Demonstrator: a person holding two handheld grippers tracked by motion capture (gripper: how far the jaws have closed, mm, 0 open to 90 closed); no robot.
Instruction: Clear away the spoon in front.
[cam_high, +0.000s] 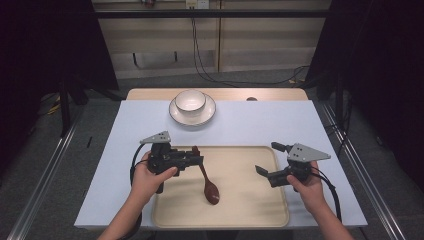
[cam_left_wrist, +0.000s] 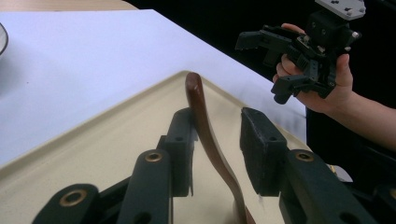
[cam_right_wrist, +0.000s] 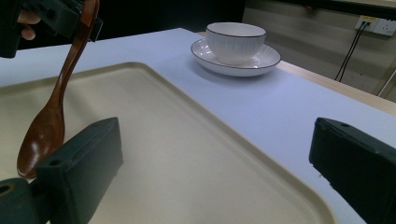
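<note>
The left hand-held gripper (cam_high: 197, 159) sits over the near-left part of the beige tray (cam_high: 250, 212), which lies on the pale blue surface (cam_high: 265, 122). A brown wooden spoon (cam_high: 206, 175) has its handle between this gripper's two black jaws. In the left gripper view the handle (cam_left_wrist: 201, 112) lies against the left pad, while a clear gap separates it from the right pad, so the jaws stand partly spread and are not pinching it. From the jaws the handle tip pokes out just beyond the fingertips, and the spoon runs back toward the person, its bowl (cam_high: 211, 192) resting low on the tray floor, nearer the person than the gripper.

The right hand-held gripper (cam_high: 267, 164) hovers over the tray's right edge, well apart from the spoon, with its jaws spread wide and nothing between them. Far ahead of both grippers, past the tray's far rim, a white bowl (cam_high: 190, 101) stands on a white saucer (cam_high: 210, 116). In the right gripper view the spoon (cam_right_wrist: 51, 116) hangs tilted, its bowl end lowest.
</note>
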